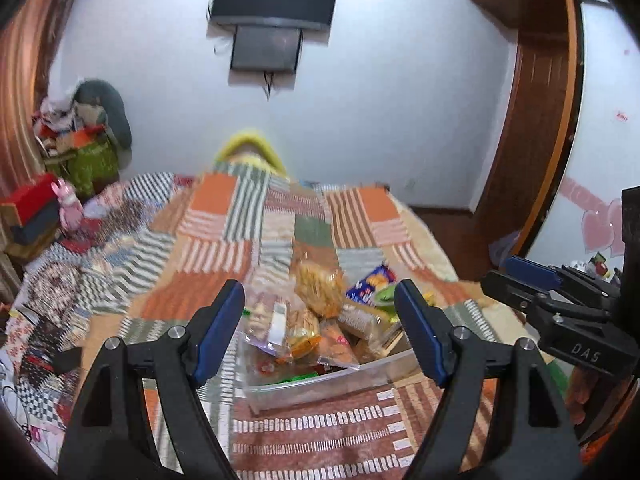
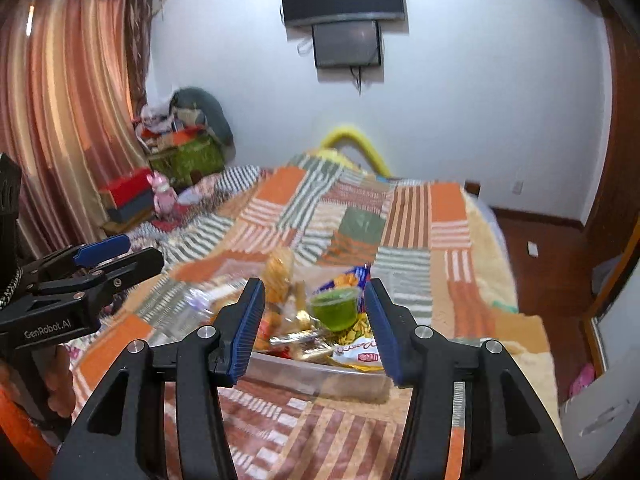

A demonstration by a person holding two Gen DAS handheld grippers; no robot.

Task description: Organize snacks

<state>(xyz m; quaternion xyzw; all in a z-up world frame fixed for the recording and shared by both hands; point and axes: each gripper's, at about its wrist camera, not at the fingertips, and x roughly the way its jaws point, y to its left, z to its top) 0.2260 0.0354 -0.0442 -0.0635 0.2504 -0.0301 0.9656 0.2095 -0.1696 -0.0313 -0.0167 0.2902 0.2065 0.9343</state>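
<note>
Left wrist view: The left gripper (image 1: 320, 328) is held above a patchwork bedspread (image 1: 224, 216), its jaws spread wide and empty. Framed between them, a clear plastic bin (image 1: 320, 384) sits on the bedspread, heaped with snack packets. A bag of golden fried snacks (image 1: 318, 288) stands tallest, a blue biscuit packet (image 1: 370, 282) lies behind it to the right, and clear-wrapped packets (image 1: 280, 324) fill the front. The picture is blurred, so labels cannot be read. The right gripper (image 1: 532, 280) is seen at the right edge, near the bin's right side.

Whether the heap is waiting to be sorted or has just been gathered in cannot be settled from this scene. If a packet is to be picked, a top one should be chosen, pinched lightly on a firm edge so the contents are not crushed, and lifted straight up so neighbours are not dragged out.

Right wrist view: The right gripper (image 2: 314, 324) is likewise spread wide and grips nothing. Between its blue fingers (image 2: 248, 320) a green jelly cup (image 2: 335, 308) sits upright on top of the heap, above a white packet with red lettering (image 2: 360, 354) at the bin's near wall (image 2: 304, 372). The left gripper (image 2: 120, 254) is seen at the left edge.
</note>
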